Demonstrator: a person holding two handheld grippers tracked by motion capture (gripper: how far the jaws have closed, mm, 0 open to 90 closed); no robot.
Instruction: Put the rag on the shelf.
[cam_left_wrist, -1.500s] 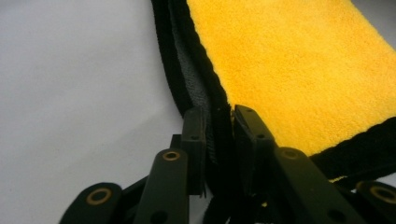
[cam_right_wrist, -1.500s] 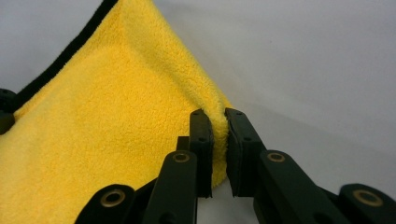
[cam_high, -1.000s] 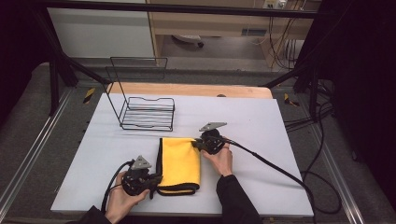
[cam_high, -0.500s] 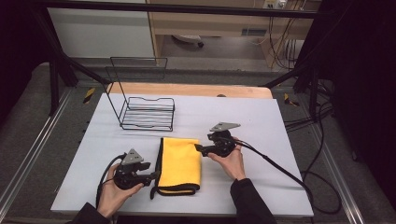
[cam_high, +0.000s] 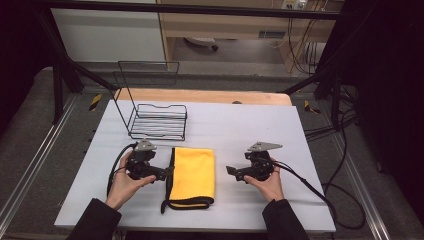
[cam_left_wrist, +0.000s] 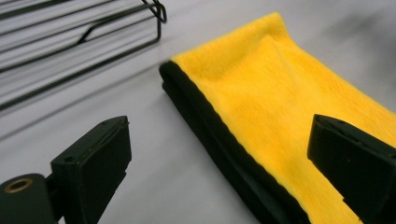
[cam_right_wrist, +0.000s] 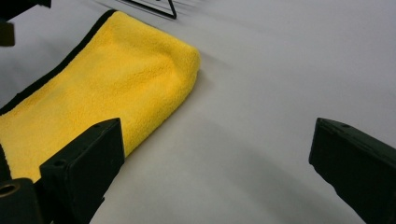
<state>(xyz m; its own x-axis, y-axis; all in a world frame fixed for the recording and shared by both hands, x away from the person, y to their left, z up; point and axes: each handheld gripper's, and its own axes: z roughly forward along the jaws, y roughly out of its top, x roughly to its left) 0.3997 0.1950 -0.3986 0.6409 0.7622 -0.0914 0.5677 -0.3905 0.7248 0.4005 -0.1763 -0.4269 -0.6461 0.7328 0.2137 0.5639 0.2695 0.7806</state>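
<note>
The folded yellow cloth (cam_high: 193, 172) lies flat on the bench (cam_high: 240, 125), just in front of the wire rack (cam_high: 157, 120) — which holds nothing. The left tool (cam_high: 167, 172) and right tool (cam_high: 231, 171) flank the cloth — both have just been opening, jaws wide with nothing gripped.

The yellow cloth (cam_high: 192, 172) looks soft and fluffy (with black edge trim), the table (cam_high: 240, 125) matt and smooth, the rack (cam_high: 157, 122) thin black wire.
</note>
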